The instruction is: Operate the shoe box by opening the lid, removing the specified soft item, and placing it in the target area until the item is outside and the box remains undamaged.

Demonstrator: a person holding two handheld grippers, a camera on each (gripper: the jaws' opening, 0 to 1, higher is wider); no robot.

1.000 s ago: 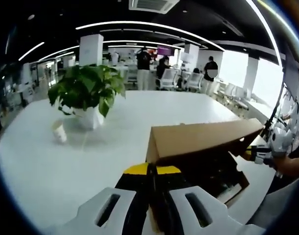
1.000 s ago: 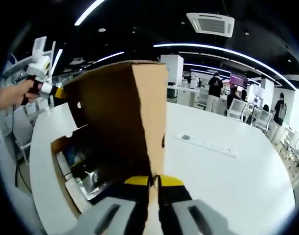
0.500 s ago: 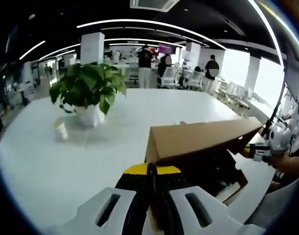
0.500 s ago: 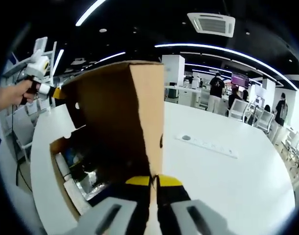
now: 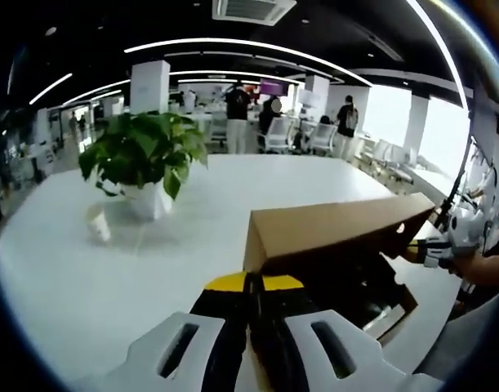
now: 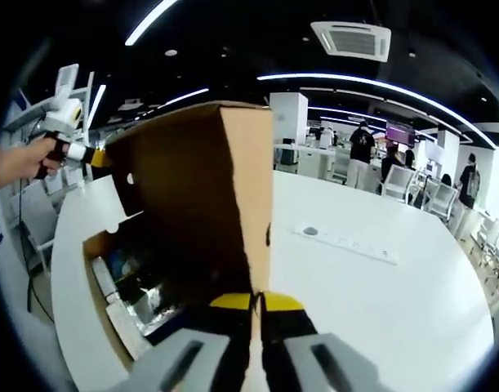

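The brown cardboard shoe box lid (image 5: 339, 229) is lifted and stands tilted over the open box (image 5: 398, 314). My left gripper (image 5: 251, 286) is shut on one lid corner, its yellow-tipped jaws pinching the cardboard edge. At the opposite corner, my right gripper (image 6: 257, 300) is shut on the lid (image 6: 200, 204). In the left gripper view the right gripper (image 5: 425, 249) shows at the lid's far corner, held by a hand. The left gripper (image 6: 94, 153) appears the same way in the right gripper view. Inside the box (image 6: 102, 318) lie dark contents with a shiny wrapped piece (image 6: 143, 306); the soft item cannot be made out.
The box sits near the edge of a large white round table (image 6: 380, 310). A potted plant (image 5: 143, 155) and a small white cup (image 5: 98, 222) stand further in. A white power strip (image 6: 347, 242) lies on the table. People and office chairs are far behind.
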